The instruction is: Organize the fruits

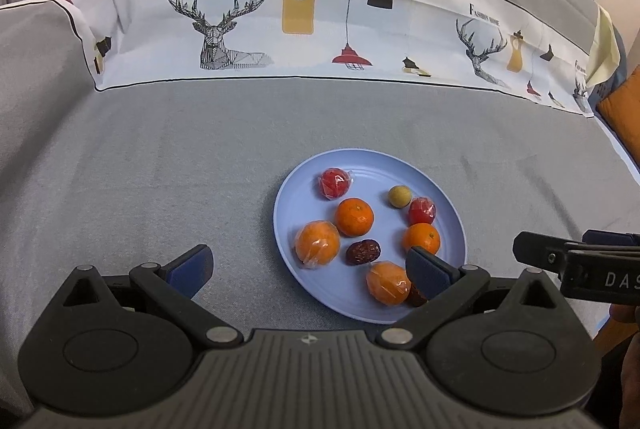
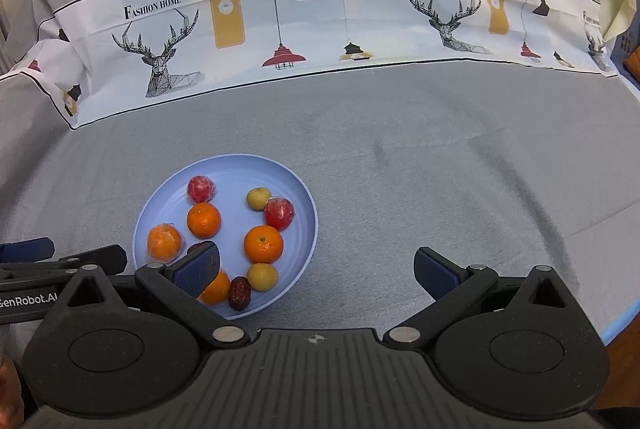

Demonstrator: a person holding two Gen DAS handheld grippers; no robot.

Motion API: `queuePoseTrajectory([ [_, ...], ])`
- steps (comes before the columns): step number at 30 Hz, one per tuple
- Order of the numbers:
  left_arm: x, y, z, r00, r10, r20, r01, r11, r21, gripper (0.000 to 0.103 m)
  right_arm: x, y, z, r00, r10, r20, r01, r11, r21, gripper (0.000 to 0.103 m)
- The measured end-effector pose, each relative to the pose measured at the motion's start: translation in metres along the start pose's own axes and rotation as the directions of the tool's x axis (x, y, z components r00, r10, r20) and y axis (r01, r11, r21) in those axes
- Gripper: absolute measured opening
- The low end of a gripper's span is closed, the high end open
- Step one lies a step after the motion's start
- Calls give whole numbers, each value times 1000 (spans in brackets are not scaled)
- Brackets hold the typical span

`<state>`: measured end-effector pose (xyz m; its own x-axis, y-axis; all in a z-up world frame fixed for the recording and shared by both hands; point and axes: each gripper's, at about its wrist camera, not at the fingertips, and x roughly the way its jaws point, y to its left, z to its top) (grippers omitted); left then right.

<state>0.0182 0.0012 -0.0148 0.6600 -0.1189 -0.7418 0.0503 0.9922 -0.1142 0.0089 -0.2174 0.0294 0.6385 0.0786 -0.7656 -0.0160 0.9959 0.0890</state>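
— Where are your hands?
— My left hand-held gripper [image 1: 310,271] hangs wide and empty at the near left rim of the round pale-blue plate [image 1: 288,189]; my right hand-held gripper [image 2: 318,269] is just as wide, holding nothing, by its near right rim.
— And the fruit?
— All on the plate on the grey-clothed desk [image 1: 160,169]: plastic-wrapped oranges [image 1: 318,243], bare mandarins [image 1: 354,217], dark red dates [image 1: 363,252], then wrapped red fruits [image 1: 334,183] farthest.

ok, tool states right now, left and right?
Left tool: open, holding nothing, near edge of the blue plate.
Right tool: open, holding nothing, over the grey cloth beside the plate.
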Motion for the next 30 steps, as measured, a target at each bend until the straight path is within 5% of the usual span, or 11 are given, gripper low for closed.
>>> queuePoseTrajectory([
  [30, -2, -5, -1, 1000, -26, 18, 25, 999, 23, 102, 3, 5, -3, 1000, -2, 1, 2, 1000, -18, 102],
])
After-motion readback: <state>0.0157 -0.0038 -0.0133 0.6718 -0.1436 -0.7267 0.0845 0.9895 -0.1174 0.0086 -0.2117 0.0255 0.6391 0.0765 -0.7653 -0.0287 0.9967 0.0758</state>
